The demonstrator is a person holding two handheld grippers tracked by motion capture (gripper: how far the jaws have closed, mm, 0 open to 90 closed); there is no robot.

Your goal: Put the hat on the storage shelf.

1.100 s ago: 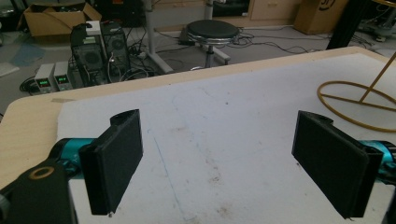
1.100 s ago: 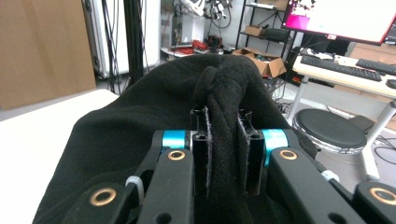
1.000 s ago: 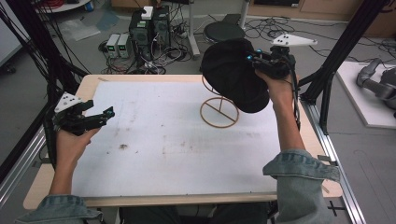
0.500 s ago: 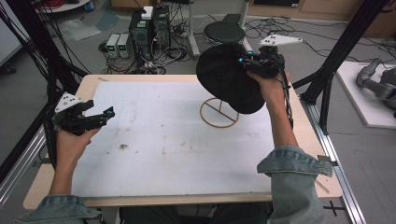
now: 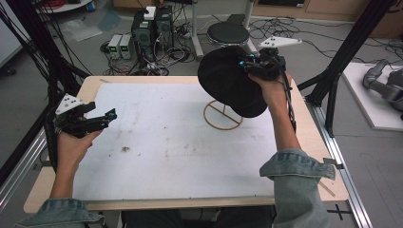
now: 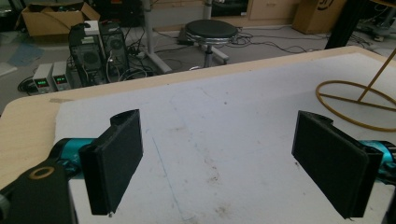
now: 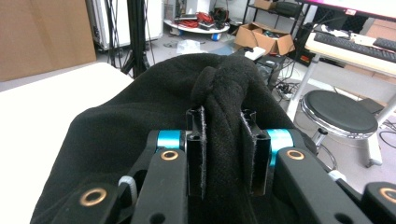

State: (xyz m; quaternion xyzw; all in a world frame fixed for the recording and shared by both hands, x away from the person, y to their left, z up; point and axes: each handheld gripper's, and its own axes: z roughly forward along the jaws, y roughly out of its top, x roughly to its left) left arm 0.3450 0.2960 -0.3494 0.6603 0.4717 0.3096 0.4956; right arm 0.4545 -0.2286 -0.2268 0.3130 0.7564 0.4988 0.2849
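The right gripper pinches a fold of the black fabric hat tight, holding it aloft toward two o'clock, above the round yellow wire stand on the white-topped bench. It seems mid-task: hat neither seated nor set down. At nine o'clock, the left gripper is spread wide, empty.

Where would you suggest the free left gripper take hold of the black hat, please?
Probably the hat's lower-left brim edge, approached from the left across the table. The right gripper already pinches a fold on the right, and the left gripper sits open, so the hanging left edge looks free.
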